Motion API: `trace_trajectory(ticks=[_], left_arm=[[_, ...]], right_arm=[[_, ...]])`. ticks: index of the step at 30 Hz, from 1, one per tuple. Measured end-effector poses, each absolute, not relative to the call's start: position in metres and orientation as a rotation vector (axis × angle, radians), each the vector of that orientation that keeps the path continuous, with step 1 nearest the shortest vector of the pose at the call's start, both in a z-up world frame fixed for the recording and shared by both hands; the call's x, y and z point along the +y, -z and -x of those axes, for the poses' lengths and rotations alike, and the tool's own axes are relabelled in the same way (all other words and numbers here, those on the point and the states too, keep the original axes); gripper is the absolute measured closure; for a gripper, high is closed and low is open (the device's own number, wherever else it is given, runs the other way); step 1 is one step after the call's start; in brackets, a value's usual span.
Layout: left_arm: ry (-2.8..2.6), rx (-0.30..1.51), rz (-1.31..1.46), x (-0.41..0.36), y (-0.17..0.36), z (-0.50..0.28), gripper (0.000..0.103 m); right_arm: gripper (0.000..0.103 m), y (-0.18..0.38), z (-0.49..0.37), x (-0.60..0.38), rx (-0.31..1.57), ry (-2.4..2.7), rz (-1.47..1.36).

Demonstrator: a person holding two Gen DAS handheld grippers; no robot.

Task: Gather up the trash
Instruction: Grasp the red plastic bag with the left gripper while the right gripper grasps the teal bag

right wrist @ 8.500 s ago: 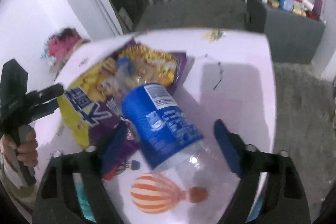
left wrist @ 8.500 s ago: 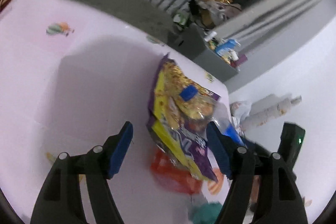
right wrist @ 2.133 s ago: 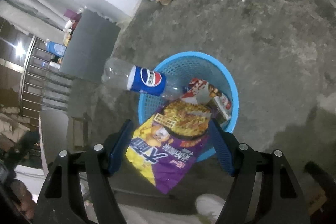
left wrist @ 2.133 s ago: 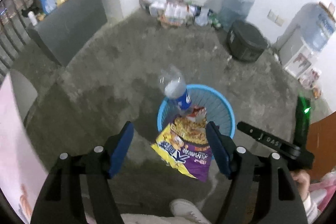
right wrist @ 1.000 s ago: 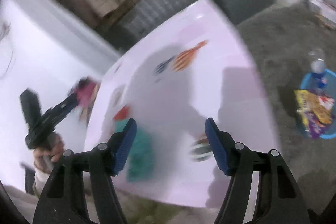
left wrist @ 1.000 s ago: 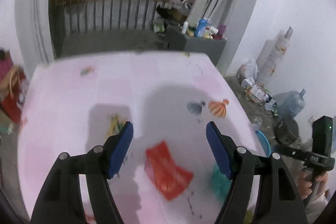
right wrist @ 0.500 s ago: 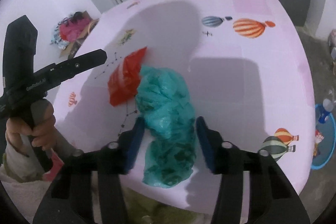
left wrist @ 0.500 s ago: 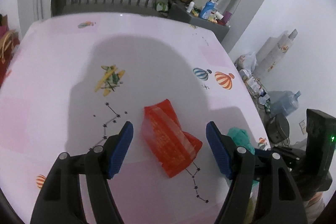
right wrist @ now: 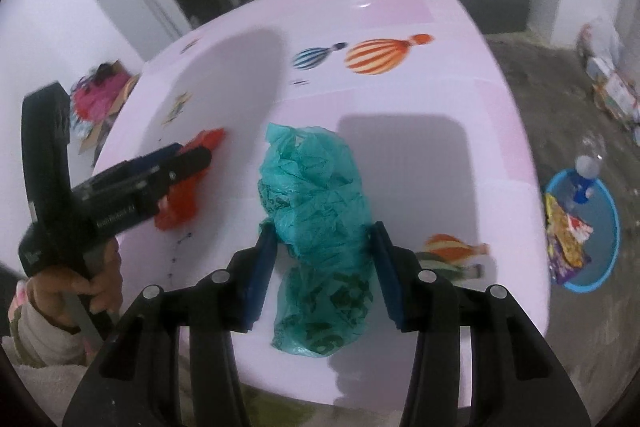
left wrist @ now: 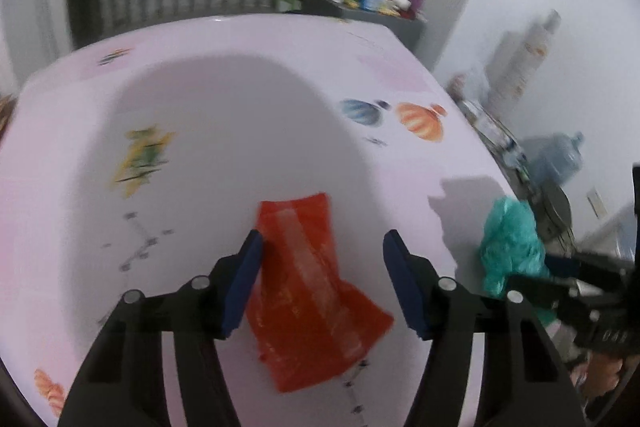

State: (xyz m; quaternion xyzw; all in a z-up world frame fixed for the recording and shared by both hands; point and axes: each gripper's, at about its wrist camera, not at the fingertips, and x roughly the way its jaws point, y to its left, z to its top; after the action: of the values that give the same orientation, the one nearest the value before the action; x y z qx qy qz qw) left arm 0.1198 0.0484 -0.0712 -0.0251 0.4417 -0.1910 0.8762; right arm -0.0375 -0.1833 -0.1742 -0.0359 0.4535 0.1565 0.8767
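Both grippers drop closer to the pink table (left wrist: 248, 75). Left gripper (left wrist: 322, 247), jaws just narrowing but unclamped, straddles the red wrapper (left wrist: 316, 291); right gripper (right wrist: 323, 241) squeezes the crumpled green plastic bag (right wrist: 316, 195) near the table's front edge.

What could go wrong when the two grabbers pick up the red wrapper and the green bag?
The red wrapper lies flat on the table, and the left gripper, jaws just closing, only touches one edge, so it might slide away. The green bag is soft and crumpled; the right gripper may pinch only a fold and drop it. The blue basket on the floor already looks full, with a snack bag hanging over its rim.
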Motion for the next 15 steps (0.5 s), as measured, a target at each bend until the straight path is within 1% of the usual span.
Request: trace_trajectory(ticks=[2, 5, 9, 11, 15], left_arm=[[0.466, 0.927, 0.032, 0.037, 0.075, -0.120, 0.047], [0.592, 0.939, 0.026, 0.022, 0.077, -0.115, 0.047], [0.618, 0.923, 0.005, 0.018, 0.070, -0.100, 0.046], [0.603, 0.894, -0.033, 0.019, 0.062, -0.092, 0.037], [0.601, 0.840, -0.132, 0.022, 0.052, -0.073, 0.030]], right_arm=[[0.058, 0.172, 0.039, -0.192, 0.943, -0.308, 0.056], [0.058, 0.172, 0.041, -0.202, 0.941, -0.286, 0.034], [0.058, 0.172, 0.044, -0.210, 0.938, -0.274, 0.009], [0.058, 0.171, 0.046, -0.213, 0.939, -0.279, -0.004], [0.058, 0.170, 0.045, -0.212, 0.938, -0.285, -0.005]])
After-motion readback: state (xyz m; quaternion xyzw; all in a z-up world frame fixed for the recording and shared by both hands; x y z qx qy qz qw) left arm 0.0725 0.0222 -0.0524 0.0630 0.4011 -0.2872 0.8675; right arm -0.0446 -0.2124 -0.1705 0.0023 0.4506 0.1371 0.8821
